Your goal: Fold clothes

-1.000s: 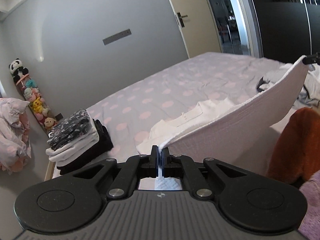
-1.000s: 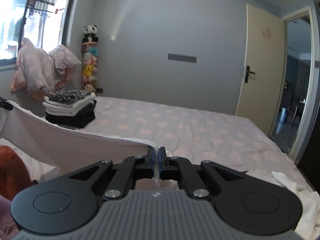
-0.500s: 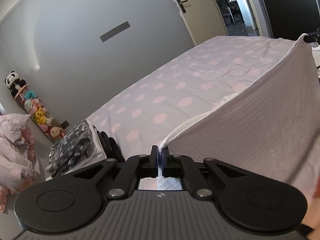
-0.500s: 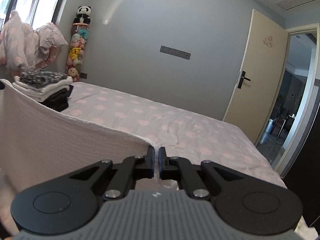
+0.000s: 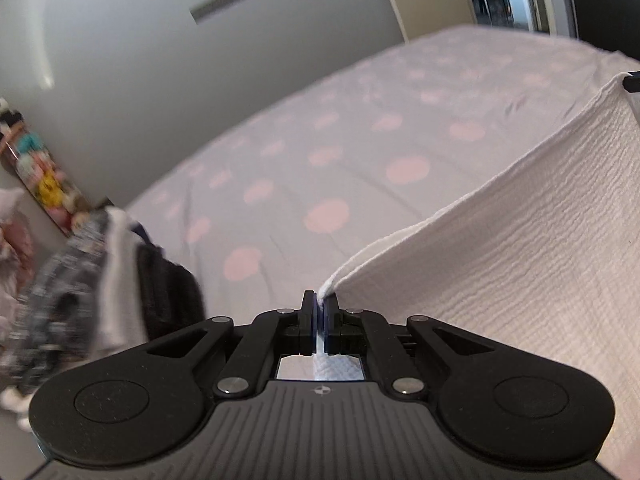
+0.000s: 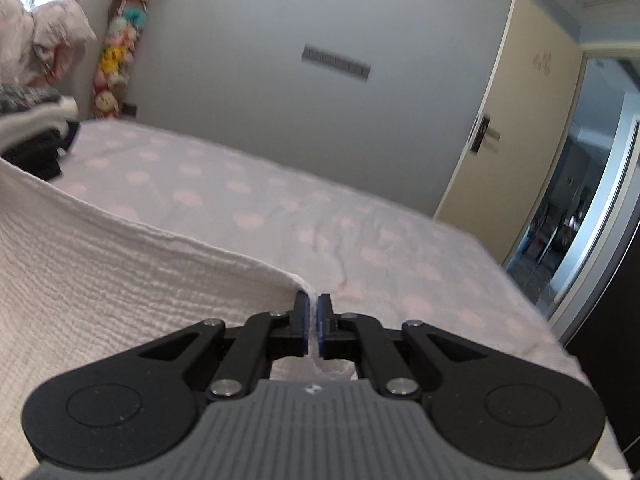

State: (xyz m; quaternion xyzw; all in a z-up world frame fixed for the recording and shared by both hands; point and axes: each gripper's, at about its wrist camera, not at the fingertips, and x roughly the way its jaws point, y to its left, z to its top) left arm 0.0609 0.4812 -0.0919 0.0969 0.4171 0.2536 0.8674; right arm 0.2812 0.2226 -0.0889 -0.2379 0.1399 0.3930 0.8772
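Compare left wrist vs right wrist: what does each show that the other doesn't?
Left wrist only: the left gripper shut on a corner of the white cloth, and the right gripper's tip at the far corner.

Right wrist only: the right gripper shut on its corner of the cloth, the beige door and the open doorway.

Both: the cloth stretched over the pink-dotted bed, the stack of folded clothes, the hanging plush toys and the grey wall.
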